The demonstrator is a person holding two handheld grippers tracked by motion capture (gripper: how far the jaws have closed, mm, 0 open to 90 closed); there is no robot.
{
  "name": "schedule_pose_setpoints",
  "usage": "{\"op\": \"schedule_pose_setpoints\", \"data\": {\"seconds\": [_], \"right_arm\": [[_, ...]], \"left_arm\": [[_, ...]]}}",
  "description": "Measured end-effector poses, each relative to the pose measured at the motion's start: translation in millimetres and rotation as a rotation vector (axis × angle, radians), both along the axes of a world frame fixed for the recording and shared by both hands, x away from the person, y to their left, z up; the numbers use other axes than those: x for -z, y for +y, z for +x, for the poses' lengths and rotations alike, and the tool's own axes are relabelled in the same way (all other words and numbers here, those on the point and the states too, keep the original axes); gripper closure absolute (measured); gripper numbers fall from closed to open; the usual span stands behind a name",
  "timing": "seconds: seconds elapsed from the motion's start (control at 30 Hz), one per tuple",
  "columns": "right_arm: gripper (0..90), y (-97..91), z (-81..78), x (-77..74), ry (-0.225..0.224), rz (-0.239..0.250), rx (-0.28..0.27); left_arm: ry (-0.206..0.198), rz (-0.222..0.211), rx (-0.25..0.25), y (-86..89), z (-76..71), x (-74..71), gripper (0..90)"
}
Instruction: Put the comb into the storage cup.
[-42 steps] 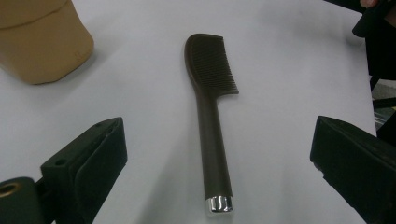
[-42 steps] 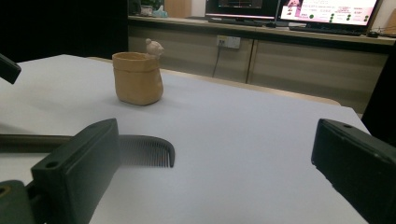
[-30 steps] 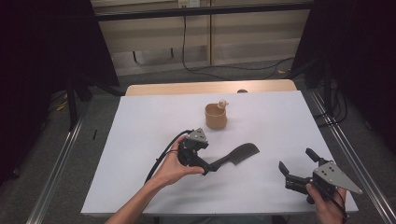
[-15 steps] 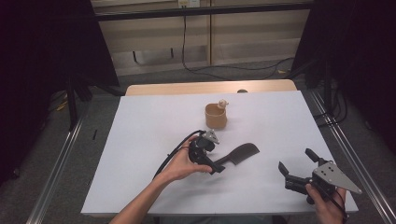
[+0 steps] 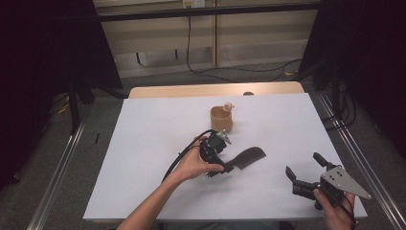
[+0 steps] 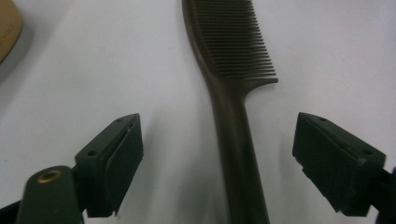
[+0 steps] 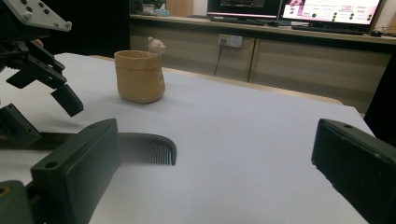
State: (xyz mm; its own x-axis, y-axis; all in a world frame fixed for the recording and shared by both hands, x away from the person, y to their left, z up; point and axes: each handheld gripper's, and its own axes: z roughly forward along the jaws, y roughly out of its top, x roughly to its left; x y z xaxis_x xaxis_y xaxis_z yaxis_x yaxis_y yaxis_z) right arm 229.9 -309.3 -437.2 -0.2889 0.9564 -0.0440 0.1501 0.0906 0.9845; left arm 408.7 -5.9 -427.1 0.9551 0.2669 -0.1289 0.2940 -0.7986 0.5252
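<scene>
Item 1: right hand-held gripper (image 5: 305,170), held at the near right edge of the white table (image 5: 143,143); its jaws are spread wide with nothing between them, well apart from the other items.

Item 2: left hand-held gripper (image 6: 219,154), set low over the handle of the dark brown plastic comb (image 6: 236,112). The jaws have just been closing and are seen to straddle the handle, yet a gap remains on both sides, so no grasp is made. The comb is found lying flat near the table's middle, teeth end pointing away from the left hand (image 5: 194,165).

Item 3: tan sack-shaped ceramic cup with a small figure on its rim (image 5: 221,117), standing upright beyond the comb.

Progress: the approach is judged complete; gripping and lifting are judged outstanding.
</scene>
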Motion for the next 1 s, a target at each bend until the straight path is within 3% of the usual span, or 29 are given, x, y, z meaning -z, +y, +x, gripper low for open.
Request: {"op": "schedule_pose_setpoints", "data": {"seconds": [0.17,0.27,0.33,0.77,1.0], "right_arm": [[0.7,-0.2,-0.6,0.0,0.001,-0.004,-0.001],[0.7,-0.6,0.2,0.4,0.002,-0.009,0.003],[0.7,0.0,0.2,0.4,0.005,-0.009,0.003],[0.7,-0.5,-0.6,0.3,0.004,-0.011,-0.003],[0.7,-0.4,-0.4,0.4,0.002,-0.012,-0.001]], "left_arm": [[-0.006,0.04,0.019,1.1,1.2,-2.5,21.7],[-0.005,0.045,0.016,-0.1,3.4,-3.3,25.6],[0.021,0.057,0.012,-1.7,4.5,-2.8,27.8],[0.044,0.087,0.026,-9.9,4.2,1.3,42.9],[0.026,0.11,0.041,-12.3,0.8,0.1,52.5]]}}
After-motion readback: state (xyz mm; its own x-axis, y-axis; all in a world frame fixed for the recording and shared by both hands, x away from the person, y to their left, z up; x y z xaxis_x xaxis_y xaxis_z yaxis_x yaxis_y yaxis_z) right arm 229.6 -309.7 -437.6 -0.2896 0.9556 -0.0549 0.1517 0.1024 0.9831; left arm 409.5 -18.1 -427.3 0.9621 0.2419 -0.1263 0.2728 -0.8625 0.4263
